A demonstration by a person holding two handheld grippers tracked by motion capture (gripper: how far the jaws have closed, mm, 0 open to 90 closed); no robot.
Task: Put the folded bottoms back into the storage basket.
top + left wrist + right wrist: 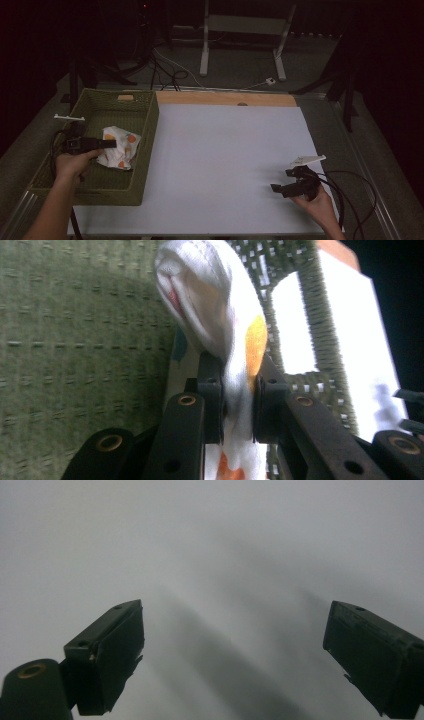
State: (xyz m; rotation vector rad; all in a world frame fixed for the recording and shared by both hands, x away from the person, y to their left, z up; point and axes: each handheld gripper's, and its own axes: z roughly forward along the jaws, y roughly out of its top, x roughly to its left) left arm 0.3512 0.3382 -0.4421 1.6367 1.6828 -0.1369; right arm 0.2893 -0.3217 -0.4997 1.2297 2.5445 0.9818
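From the high view, I see my left gripper [107,144] reaching over the near-left part of the green woven basket [147,145], which sits at the left edge of the white table sheet [225,160]. Its jaws meet the white cloth with orange patches [120,149], which lies bunched inside the basket, toward its right wall. My right gripper [280,181] hangs over the near-right part of the sheet, well apart from the basket, with its cable trailing off to the right.

In the left gripper view, I look along the two black jaws and find them pinched on the cloth [220,325]: a fold of fabric runs down between the pads [212,405], and the rest bulges up beyond the tips. The basket's woven floor [75,350] fills the left side, and its open-weave wall [320,340] stands on the right, with the white sheet beyond it.

In the right gripper view, my right gripper's [235,650] jaws stand wide apart with nothing between them, over the plain sheet [210,540].
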